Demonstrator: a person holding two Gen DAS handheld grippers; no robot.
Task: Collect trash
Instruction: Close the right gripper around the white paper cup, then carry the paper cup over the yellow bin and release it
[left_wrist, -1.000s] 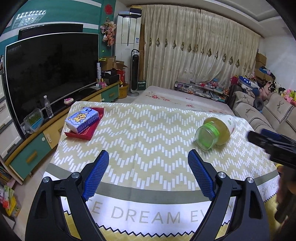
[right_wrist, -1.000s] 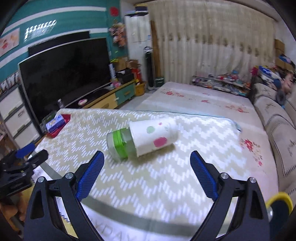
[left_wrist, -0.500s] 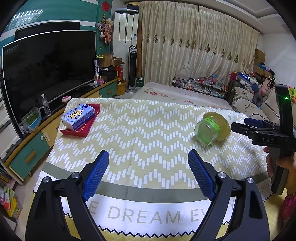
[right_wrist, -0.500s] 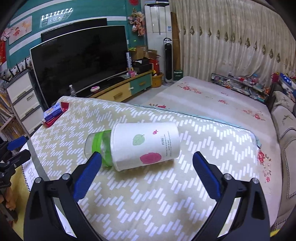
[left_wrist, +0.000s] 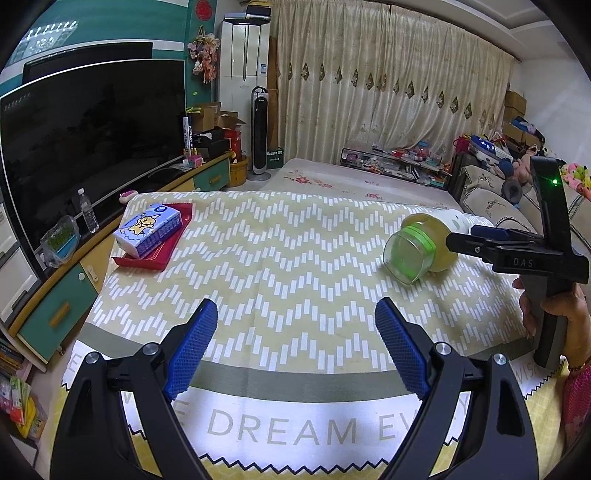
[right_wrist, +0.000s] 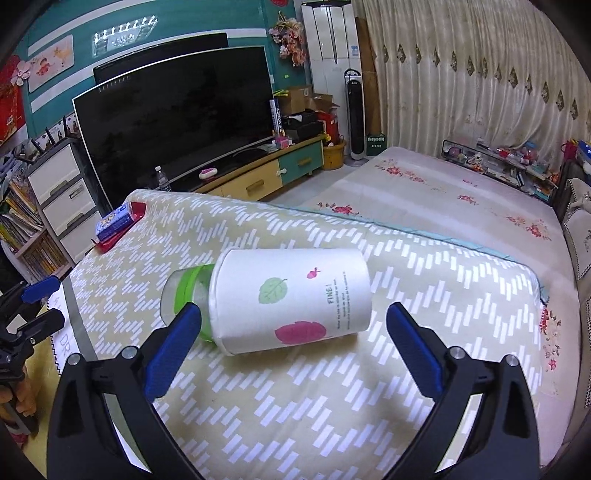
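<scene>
A bottle with a white leaf-printed sleeve and a green cap band lies on its side on the zigzag-patterned tablecloth. My right gripper is open, its blue pads on either side of the bottle, close in front of it. In the left wrist view the bottle lies at the right with its clear cap toward me, and the right gripper reaches it from the right. My left gripper is open and empty above the cloth's near edge.
A blue tissue pack sits on a red tray at the table's far left. A TV on a low cabinet stands left. A flowered mat lies beyond the table, a sofa to the right.
My right gripper has moved forward to the bottle, which now sits between its open pads. My left gripper has stayed near the front edge, rising slightly.
</scene>
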